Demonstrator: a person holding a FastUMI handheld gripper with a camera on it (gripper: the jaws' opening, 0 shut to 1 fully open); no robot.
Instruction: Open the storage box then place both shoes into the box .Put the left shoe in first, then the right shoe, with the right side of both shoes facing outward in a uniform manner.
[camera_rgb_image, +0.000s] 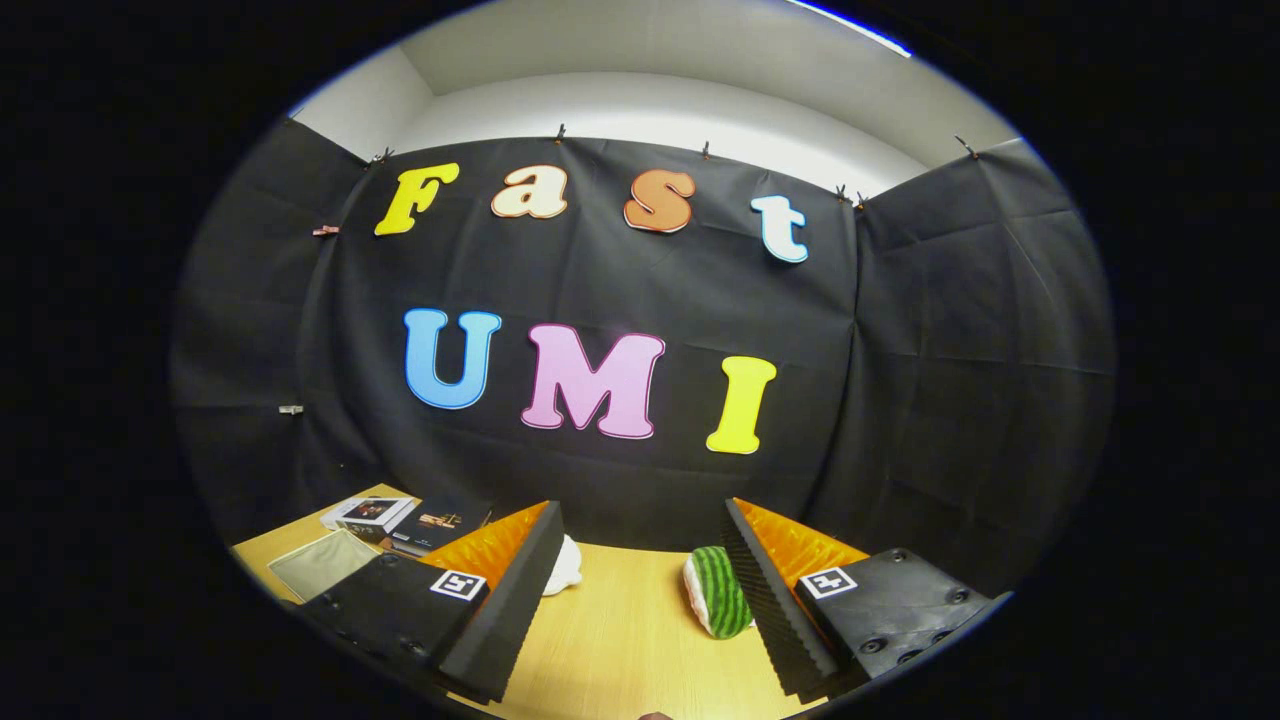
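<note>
The gripper is held open above the wooden table, nothing between its fingers. A green-striped shoe is seen just inside the right finger; a white shoe is partly hidden behind the left.

The gripper hangs above the table with its 2 fingers spread wide apart and nothing between them but bare tabletop. A striped shoe lies on the table just inside the right finger, partly hidden behind it. A second shoe sits behind the left finger's tip. Beyond the left finger, at the table's far left, lie 2 booklets side by side, with a flat sheet nearer in front of them. The booth wall stands behind the table.
</note>
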